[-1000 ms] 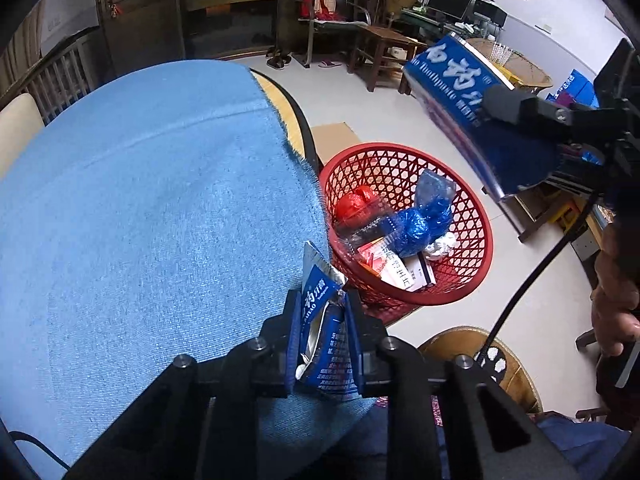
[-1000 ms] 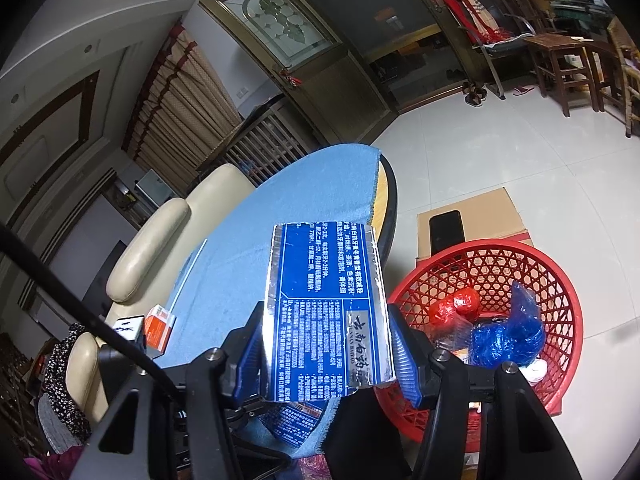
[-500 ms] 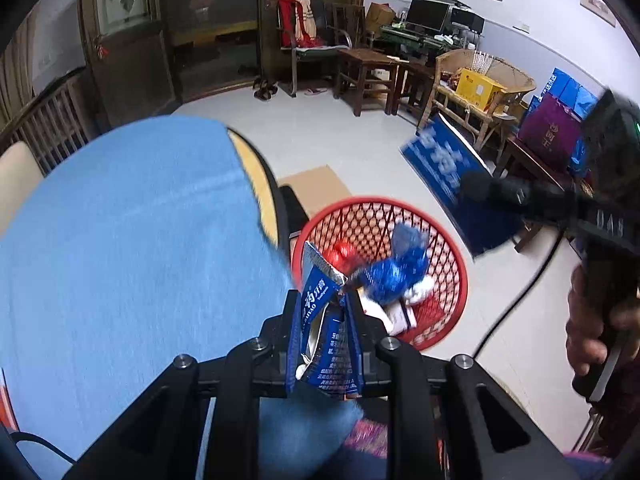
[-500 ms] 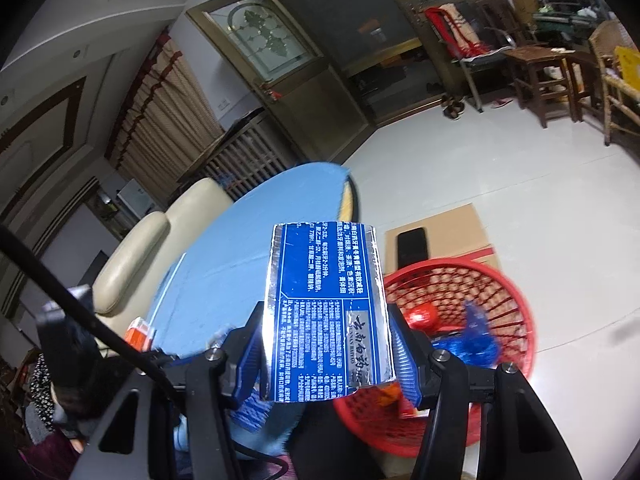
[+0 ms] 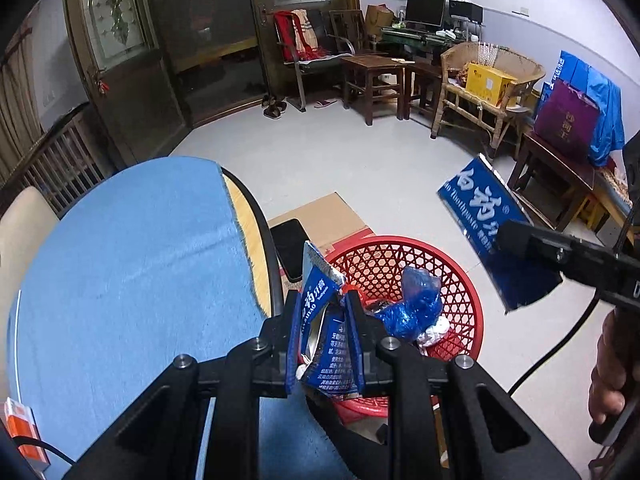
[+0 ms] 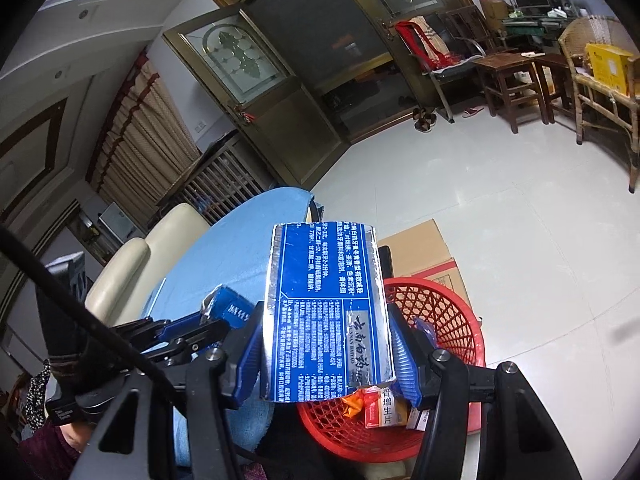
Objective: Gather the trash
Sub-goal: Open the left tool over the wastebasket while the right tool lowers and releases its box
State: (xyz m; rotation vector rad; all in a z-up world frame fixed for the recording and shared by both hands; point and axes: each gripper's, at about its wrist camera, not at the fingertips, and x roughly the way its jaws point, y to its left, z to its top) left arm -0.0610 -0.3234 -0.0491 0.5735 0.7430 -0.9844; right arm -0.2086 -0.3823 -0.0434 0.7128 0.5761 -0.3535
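My left gripper is shut on a crumpled blue toothpaste box piece, held at the table's edge just left of the red basket. My right gripper is shut on a flattened blue and silver toothpaste carton, held above the red basket. In the left wrist view that carton hangs in the air right of the basket, with the right gripper's dark body behind it. The basket holds blue plastic, a red item and small boxes.
The round table wears a blue cloth. An orange box lies at its left edge. Flat cardboard lies on the floor behind the basket. A cream chair stands by the table. Wooden chairs and stools line the far wall.
Both grippers have risen and drawn back with their cartons. The basket now sits lower and closer under them, and more of the room's floor shows.
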